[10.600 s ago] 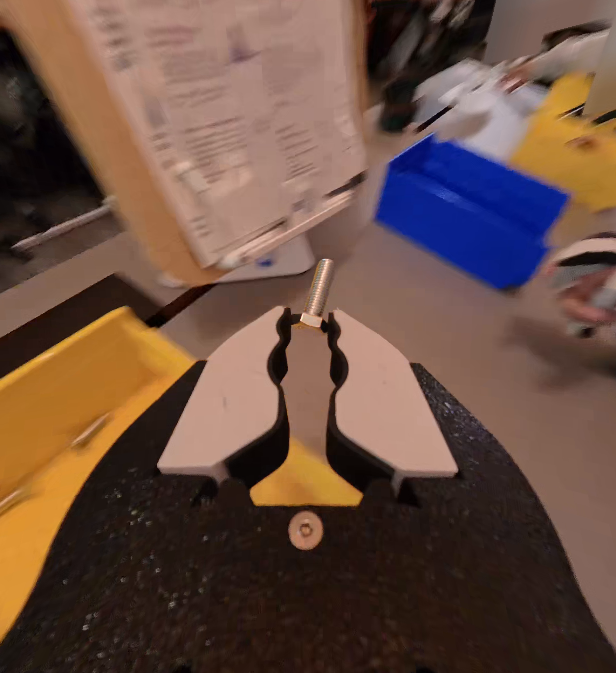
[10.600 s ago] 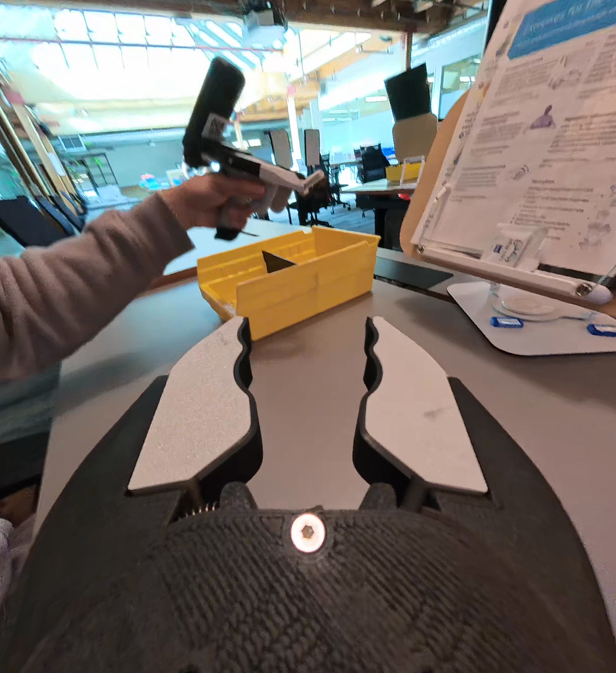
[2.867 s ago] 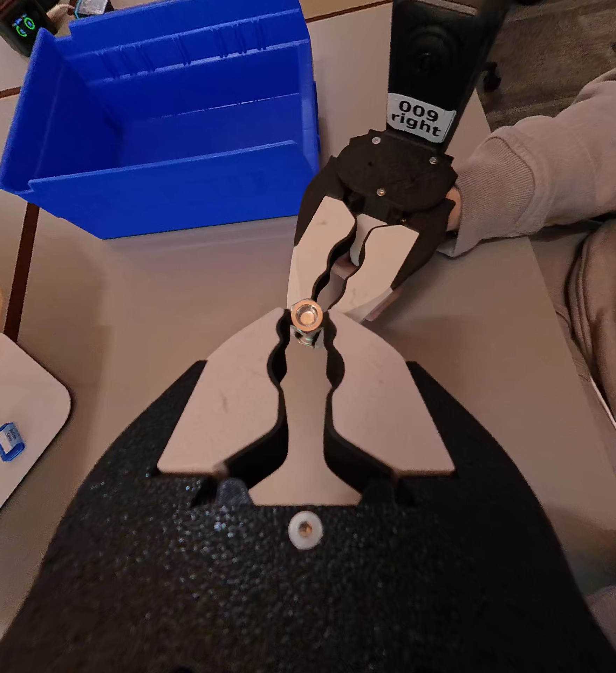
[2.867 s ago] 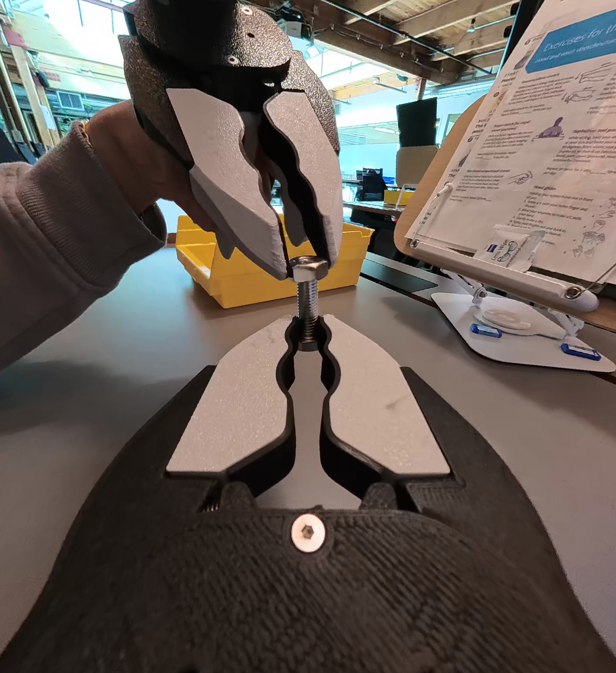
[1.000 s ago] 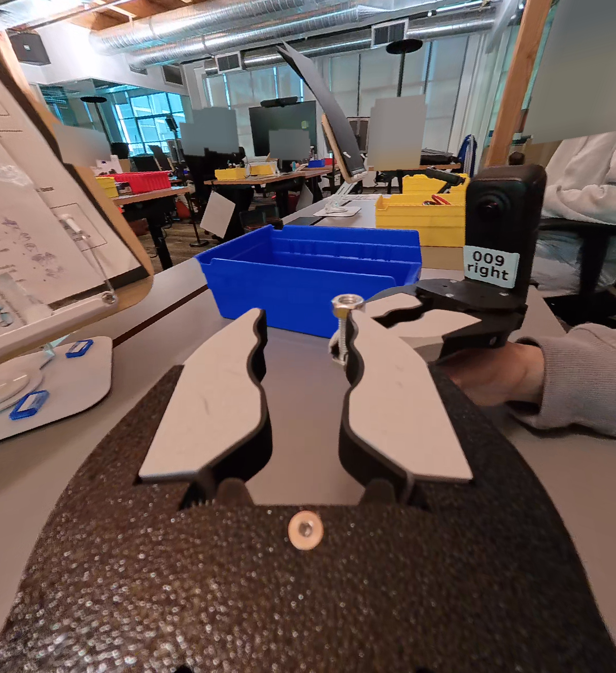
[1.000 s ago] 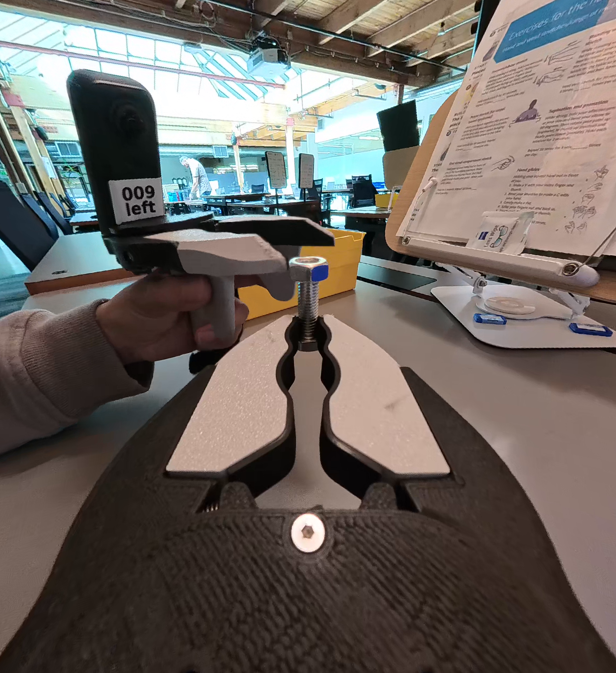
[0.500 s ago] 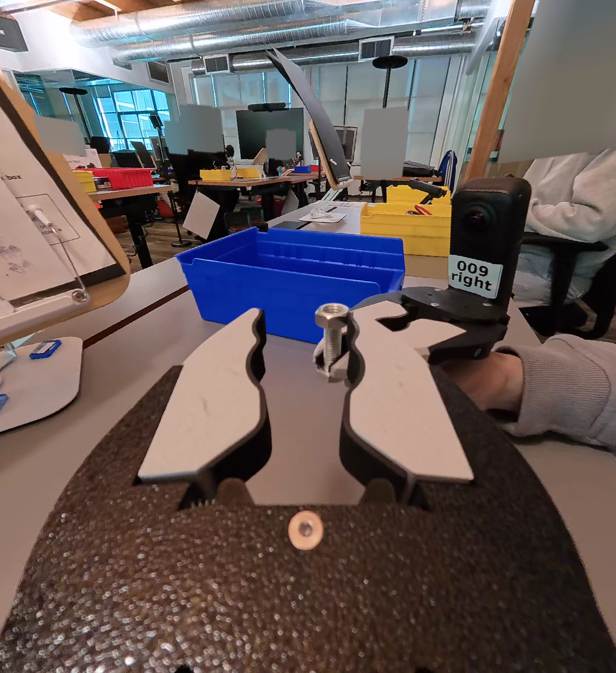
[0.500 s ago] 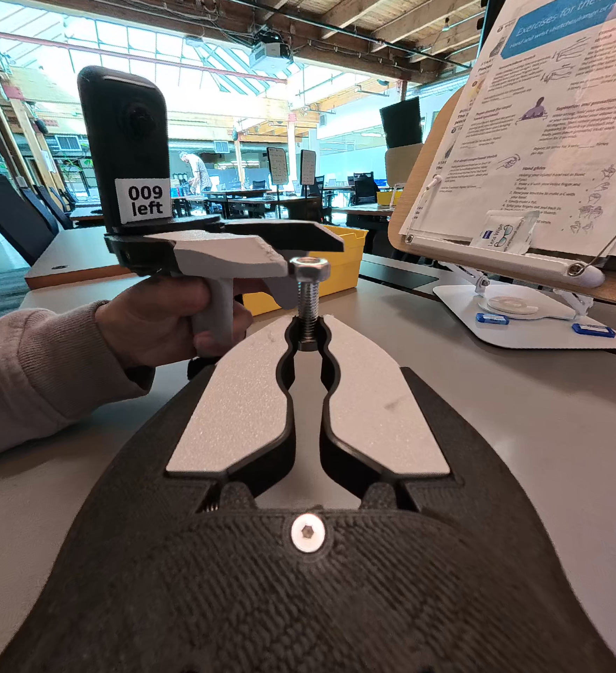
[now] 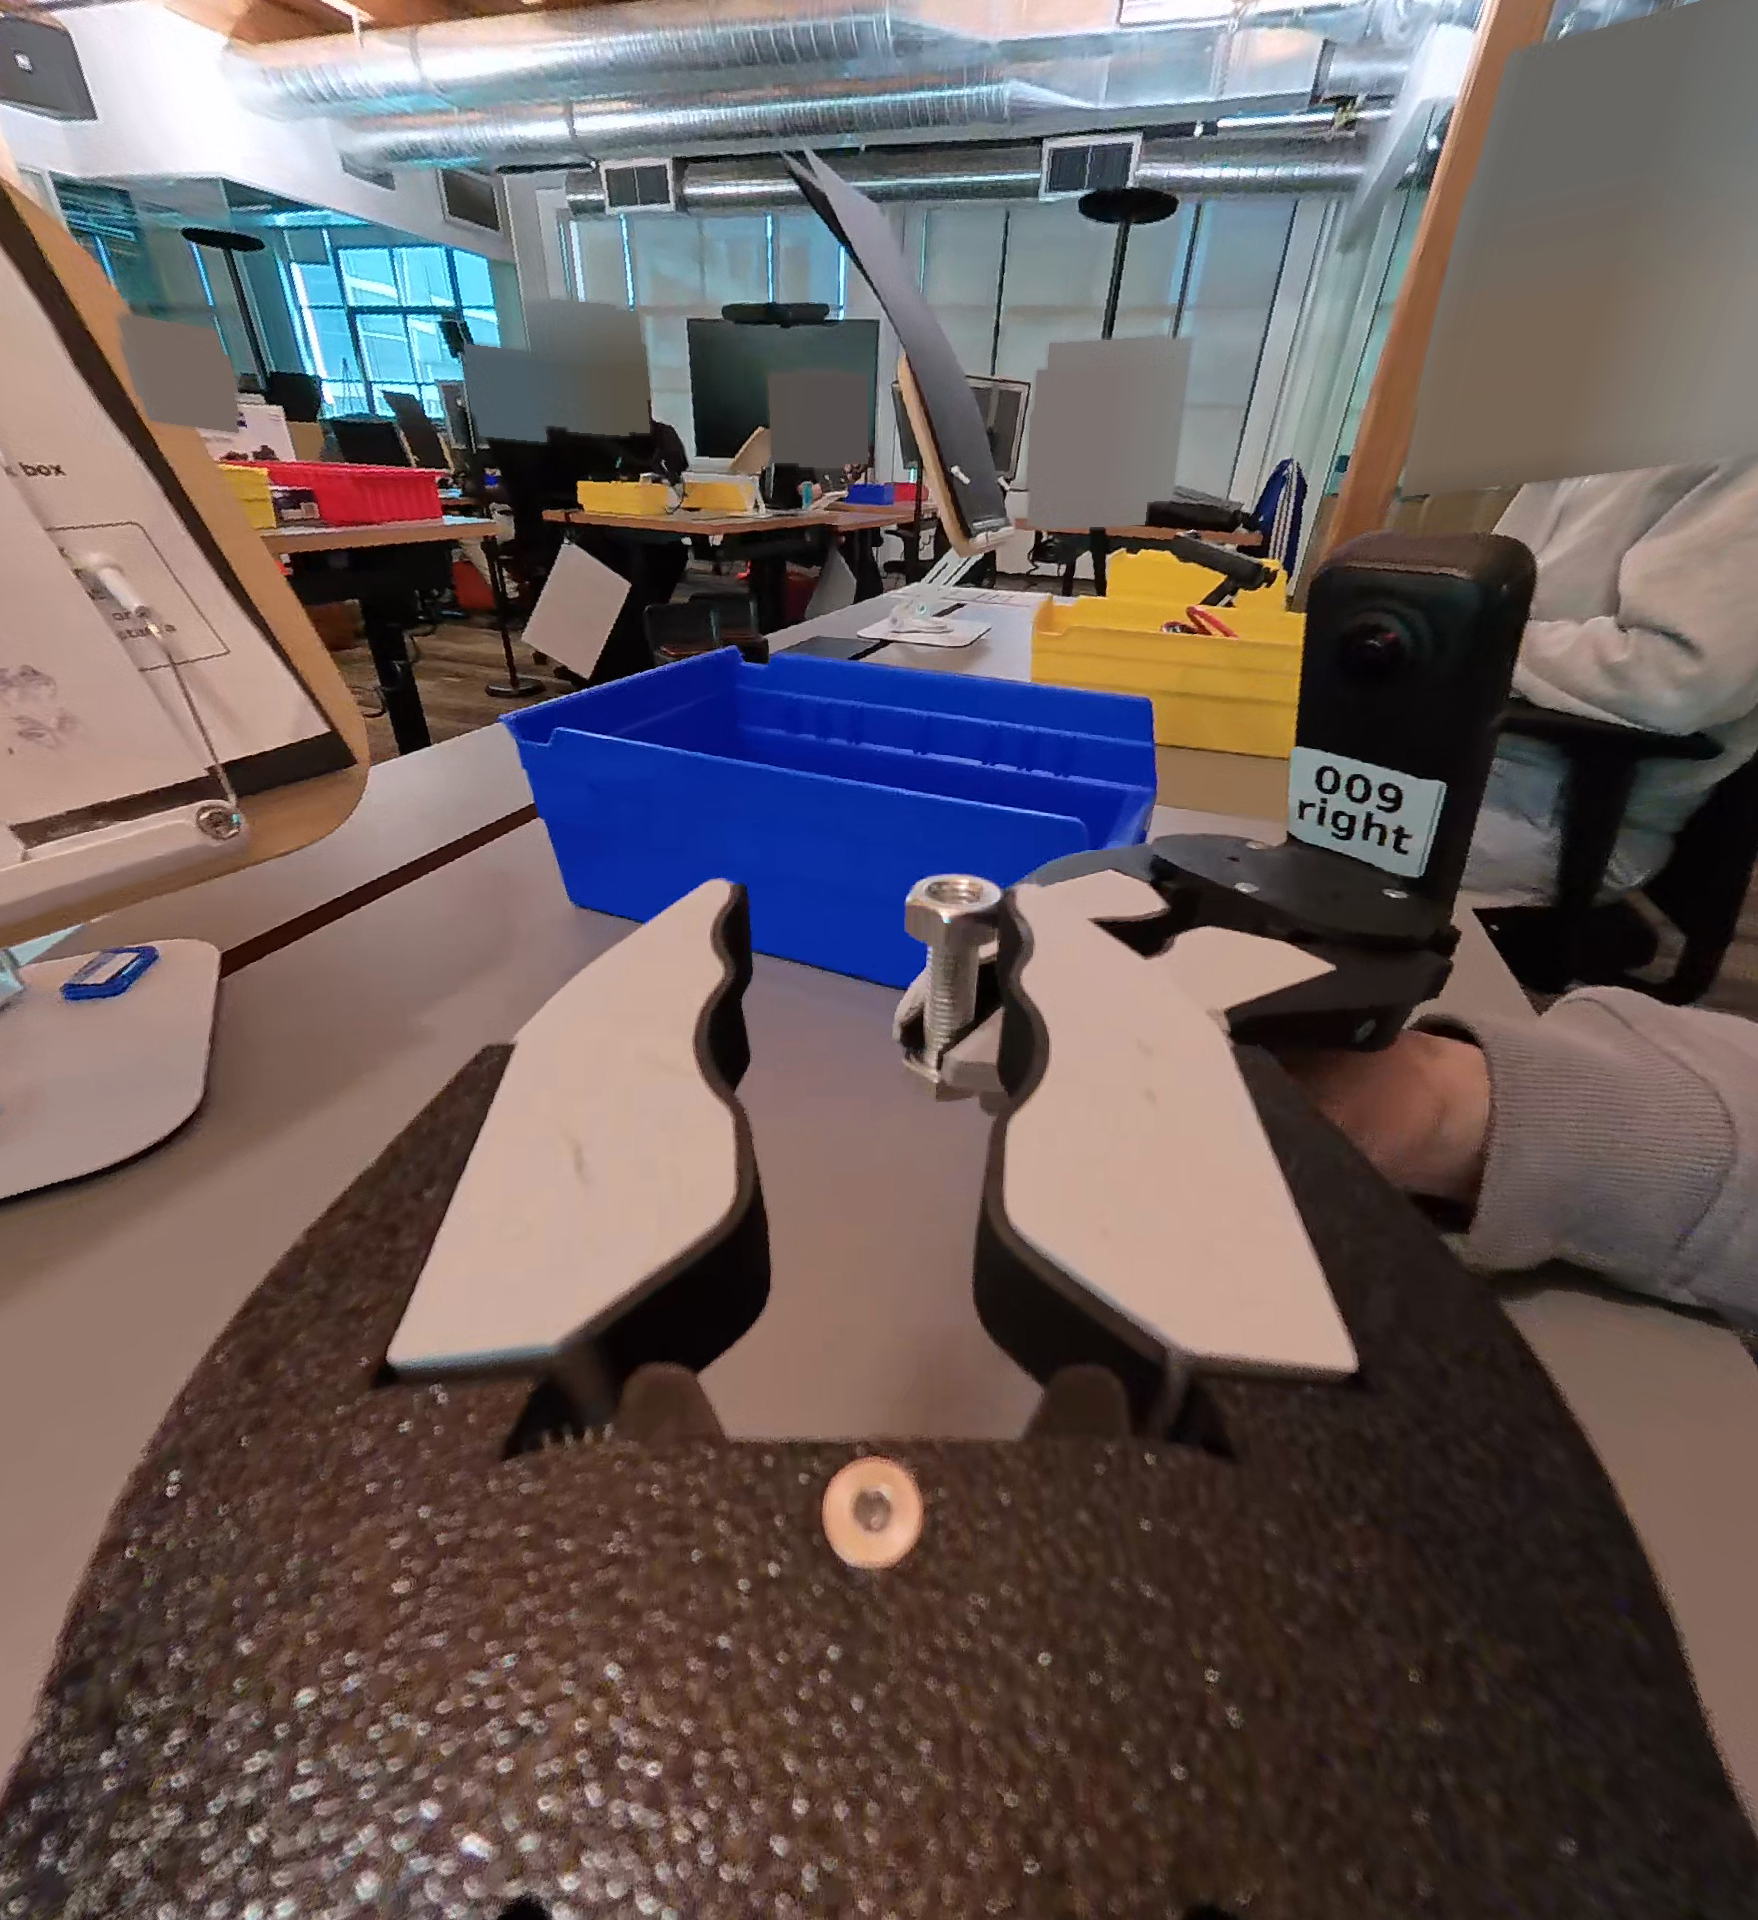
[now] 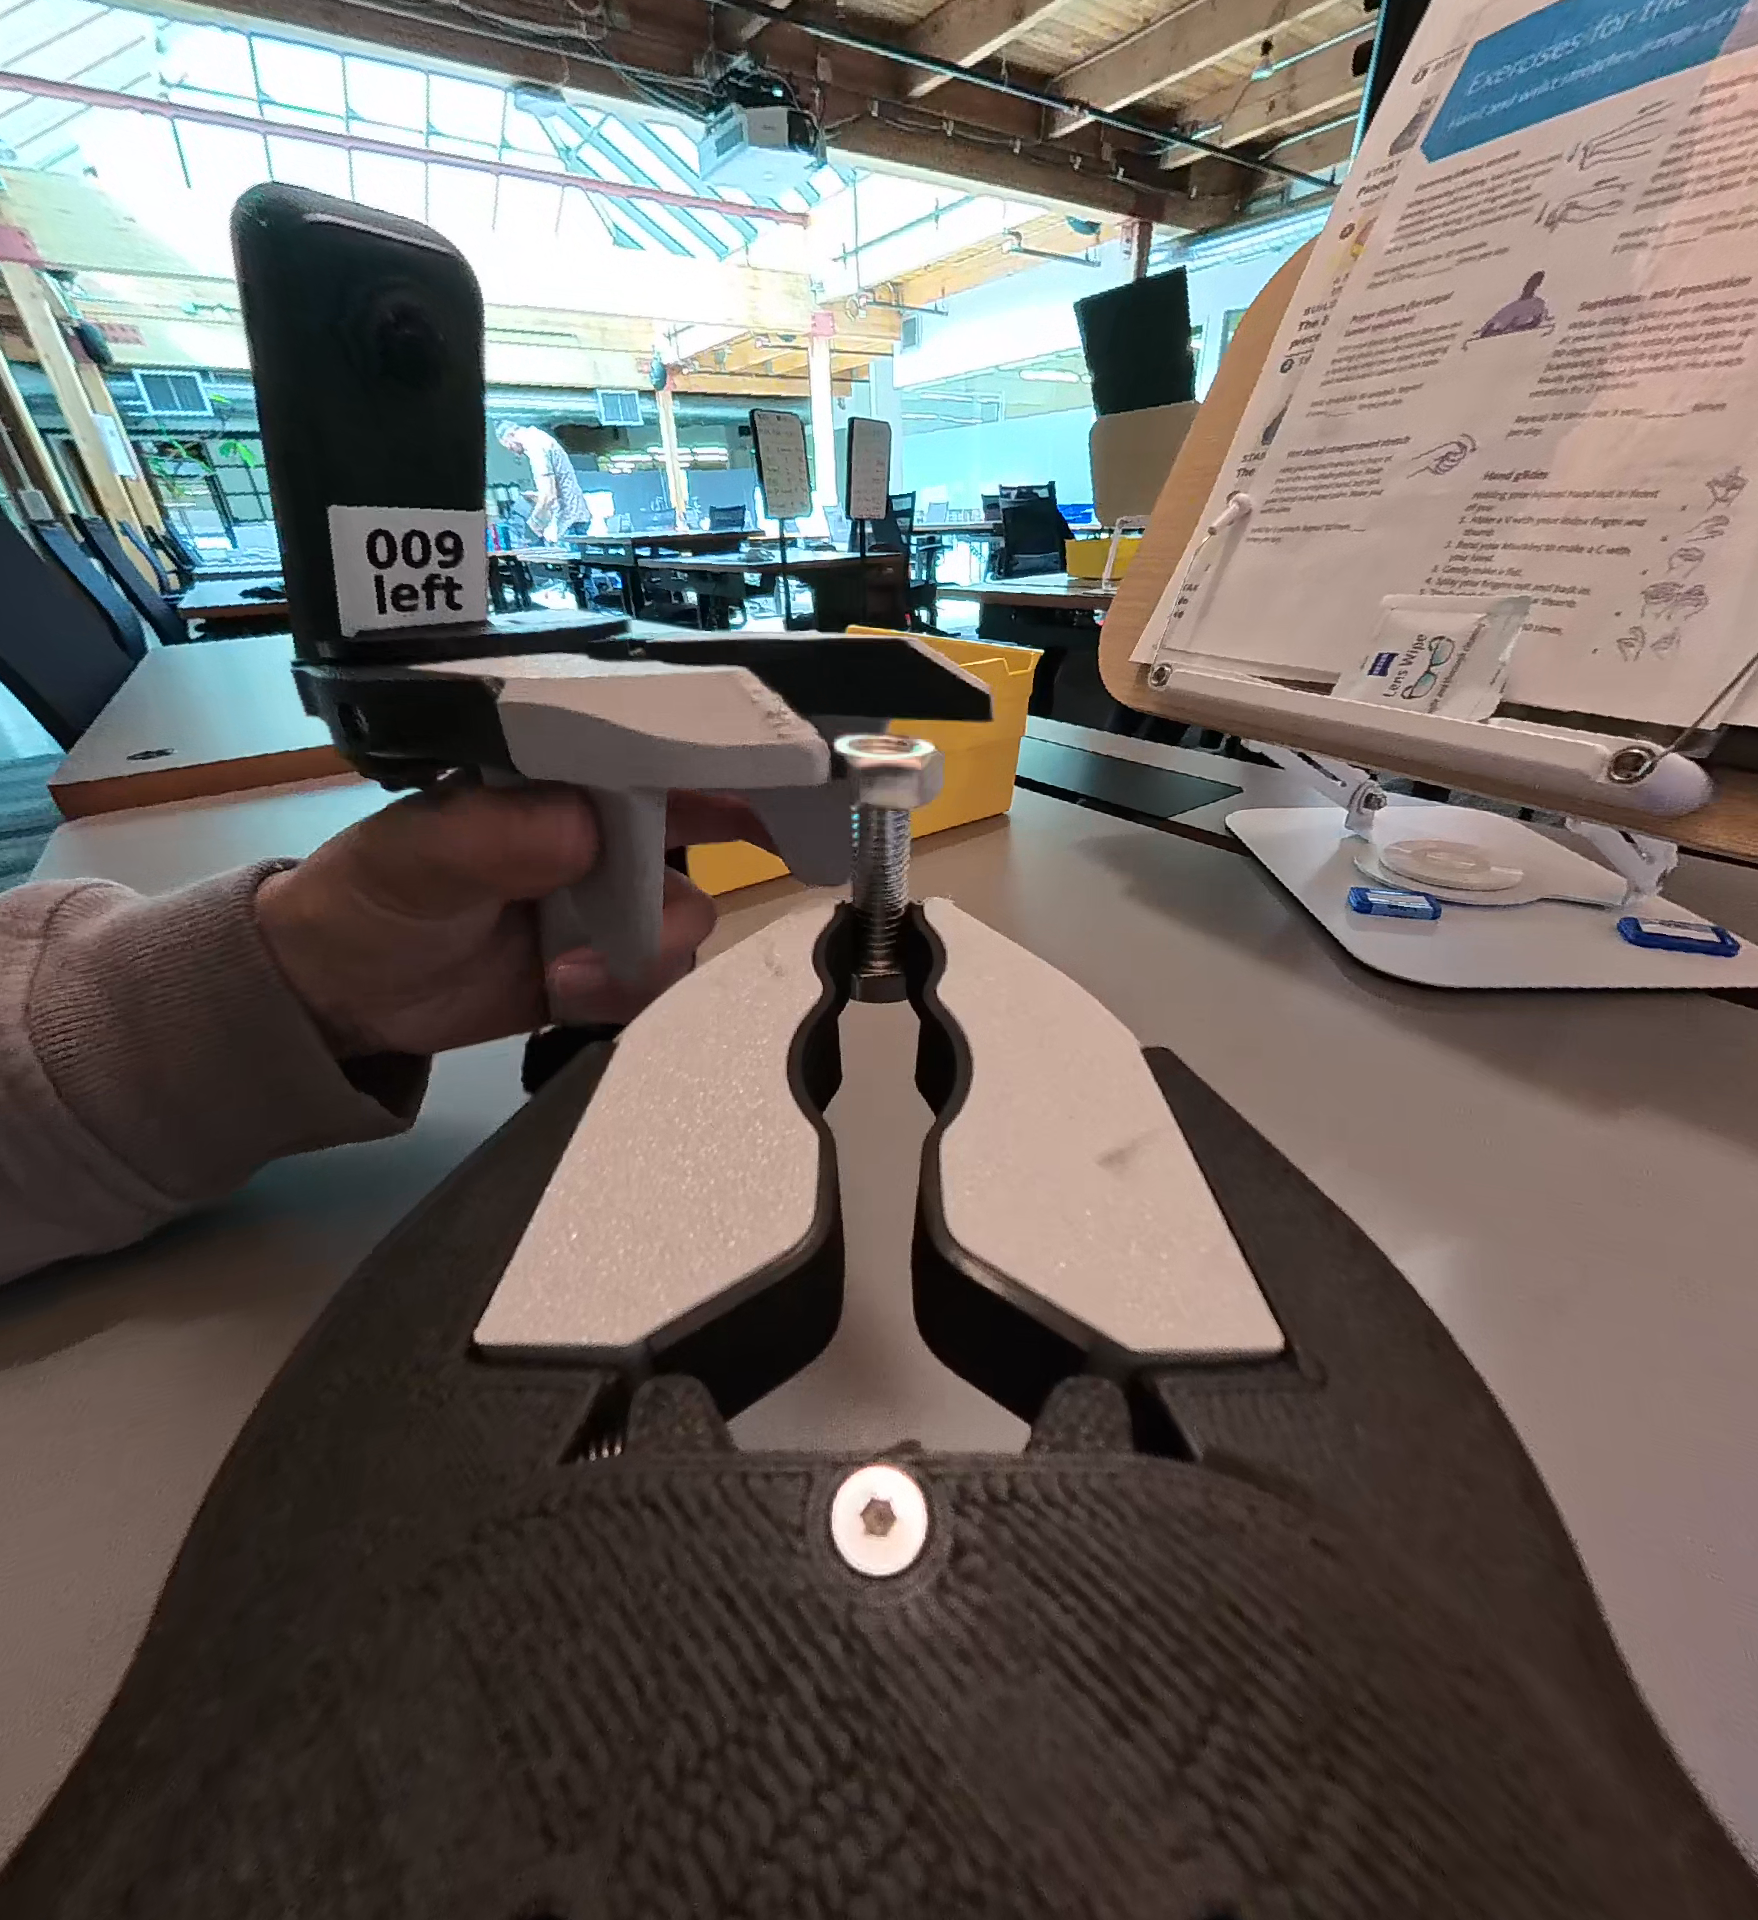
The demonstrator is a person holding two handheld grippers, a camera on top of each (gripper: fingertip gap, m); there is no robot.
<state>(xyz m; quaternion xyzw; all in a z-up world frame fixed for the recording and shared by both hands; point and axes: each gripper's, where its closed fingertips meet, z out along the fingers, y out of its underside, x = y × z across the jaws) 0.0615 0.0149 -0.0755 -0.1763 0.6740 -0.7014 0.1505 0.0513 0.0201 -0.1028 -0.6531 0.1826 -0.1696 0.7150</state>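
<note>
**Right gripper clamps an upright bolt; left gripper's fingers stand spread at the nut**

The right gripper (image 10: 880,935) has its two grey fingers drawn nearly together on a silver threaded steel bolt (image 10: 882,873), which stands upright with its hex head down in the notch between the fingertips; both pads press on it there. A silver hexagonal nut (image 10: 890,764) sits threaded on the bolt's top end.

The left gripper (image 9: 870,935), held level in a person's left hand (image 10: 459,925), comes in from the side at the height of the nut. Its fingers stand well apart. In the left wrist view the nut (image 9: 953,906) lies just beside the inner edge of the right-hand finger (image 9: 1114,1091), while a clear gap separates it from the other finger (image 9: 594,1122), so nothing is clamped between them.

All this is above a grey tabletop (image 9: 335,997). A blue plastic bin (image 9: 813,800) stands beyond the left gripper, a yellow plastic bin (image 10: 968,748) beyond the bolt in the right wrist view, and a wooden document stand with printed sheets (image 10: 1540,447) on a white base to the right.
</note>
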